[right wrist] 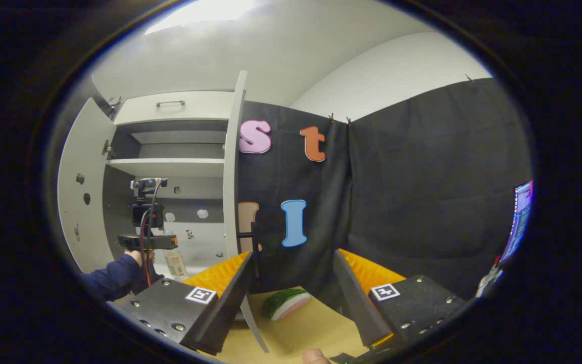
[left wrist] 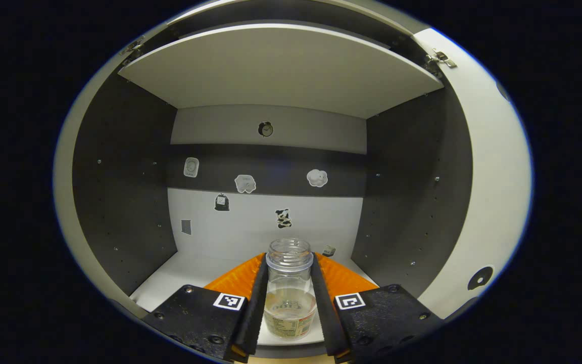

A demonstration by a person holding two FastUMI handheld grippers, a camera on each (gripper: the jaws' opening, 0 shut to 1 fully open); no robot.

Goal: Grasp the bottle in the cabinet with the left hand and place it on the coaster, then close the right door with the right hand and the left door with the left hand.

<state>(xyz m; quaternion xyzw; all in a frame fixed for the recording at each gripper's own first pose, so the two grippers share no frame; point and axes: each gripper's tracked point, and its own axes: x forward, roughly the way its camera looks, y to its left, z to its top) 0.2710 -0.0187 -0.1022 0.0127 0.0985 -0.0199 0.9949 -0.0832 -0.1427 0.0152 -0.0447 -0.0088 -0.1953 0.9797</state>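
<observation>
Bottle [left wrist: 289,290] — clear, uncapped, stood on the cabinet [left wrist: 119,202] floor, gripped between both fingers of the left tongs [left wrist: 289,308]. Right tongs [right wrist: 291,303] — held wide apart, nothing grasped, above the bench [right wrist: 296,333].

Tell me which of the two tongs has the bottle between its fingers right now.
The left tongs, reaching into the cabinet: the clear, capless bottle stands between its fingers. The right tongs are open over the table, with nothing between them.

Clear glossy plastic bottle [left wrist: 289,288]; matt cabinet [left wrist: 281,71].
</observation>
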